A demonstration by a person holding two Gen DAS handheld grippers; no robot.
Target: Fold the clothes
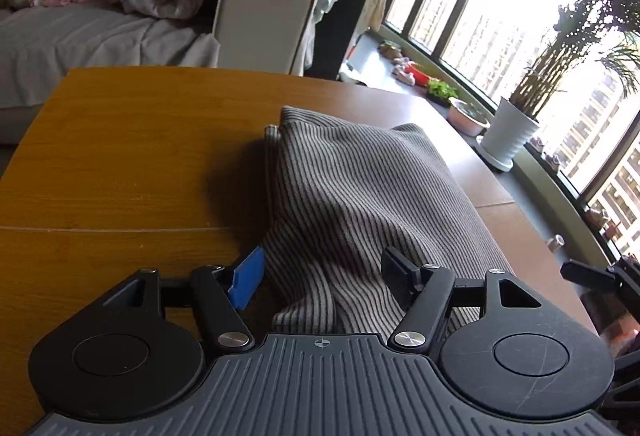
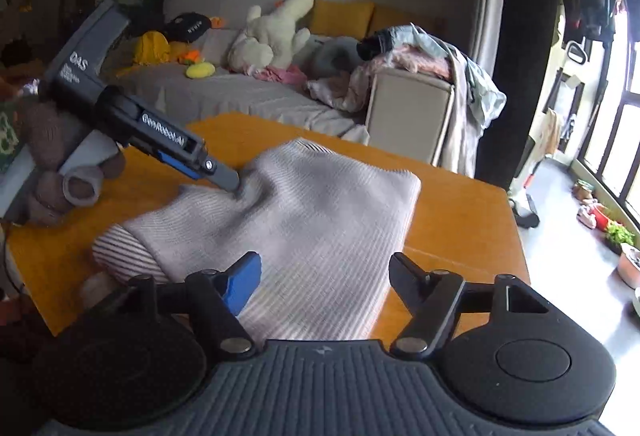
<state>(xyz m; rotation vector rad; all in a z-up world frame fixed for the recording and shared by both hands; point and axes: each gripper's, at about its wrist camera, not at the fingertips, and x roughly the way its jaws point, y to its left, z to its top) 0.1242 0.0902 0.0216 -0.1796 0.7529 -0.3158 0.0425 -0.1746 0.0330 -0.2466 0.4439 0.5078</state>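
Note:
A grey pin-striped garment (image 1: 360,188) lies folded into a thick pad on the orange wooden table (image 1: 120,156). My left gripper (image 1: 324,272) stands open astride the garment's near left corner, where a raised fold of cloth sits between the blue pad (image 1: 248,276) and the black finger (image 1: 400,268). In the right wrist view the left gripper (image 2: 230,182) dips its tip into the garment (image 2: 320,220), and the cloth puckers around it. My right gripper (image 2: 326,282) is open over the garment's near edge, its pads clear of the cloth. One of the right gripper's fingers (image 1: 588,276) shows at the right edge.
A hand in a brown knit glove (image 2: 52,156) holds the left gripper. Behind the table stands a grey sofa (image 2: 240,92) with plush toys (image 2: 272,36) and a heap of clothes (image 2: 420,56) on its armrest. Potted plants (image 1: 508,132) line the window sill to the right.

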